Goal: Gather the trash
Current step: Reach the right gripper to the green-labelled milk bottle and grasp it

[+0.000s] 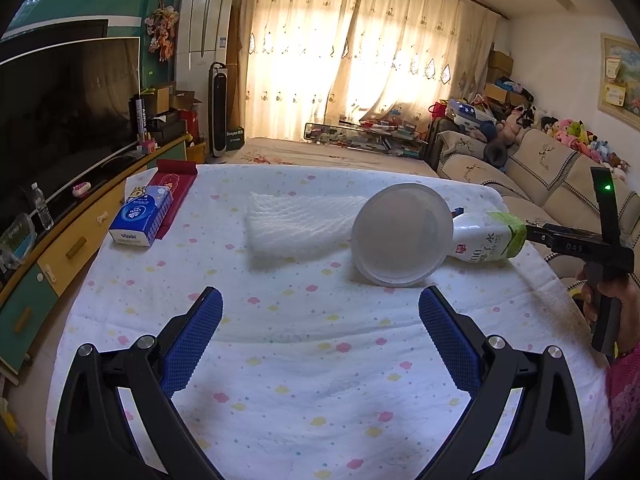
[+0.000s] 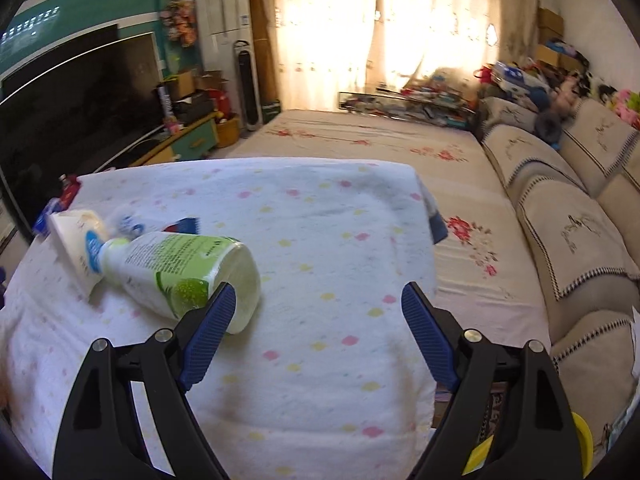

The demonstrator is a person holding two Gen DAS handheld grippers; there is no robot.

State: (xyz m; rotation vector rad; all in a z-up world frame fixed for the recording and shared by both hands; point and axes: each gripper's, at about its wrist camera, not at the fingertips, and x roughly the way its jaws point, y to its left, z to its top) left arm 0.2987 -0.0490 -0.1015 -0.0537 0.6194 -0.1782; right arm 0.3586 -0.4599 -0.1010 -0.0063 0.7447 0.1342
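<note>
1. Left tongs (image 1: 320, 312): spread wide, nothing between the blue pads, hovering over the bench (image 1: 304, 360) on the near side of the plastic lid (image 1: 402, 236). Released.
2. Right tongs (image 2: 318, 304): also spread wide and released. The left pad sits just in front of the base of the green-label bottle (image 2: 180, 268); the bottle is beside that pad, not between the two. No grip.
3. Landmark: the plastic lid, a frosted round piece propped on its edge near the middle of the bench.
4. The bottle (image 1: 486, 238) lies on its side just behind and right of the lid, neck toward it. The right-wrist view shows a small white tub (image 2: 78, 240) at the bottle's neck; it is blurred, and whether it is the lid seen from the other side I cannot tell.
5. White foam netting (image 1: 296, 220) lies flat left of the lid, touching or nearly so.
6. Blue tissue pack (image 1: 140, 216) sits well left of the lid at the bench edge, on a red box (image 1: 176, 184). Probably not trash.
7. Progress, as a judgement: early. Bottle, lid and netting all lie loose on the bench, none gripped. No bin or bag shows in either view.
8. Left to do: everything visible, likely starting with the bottle.
</note>
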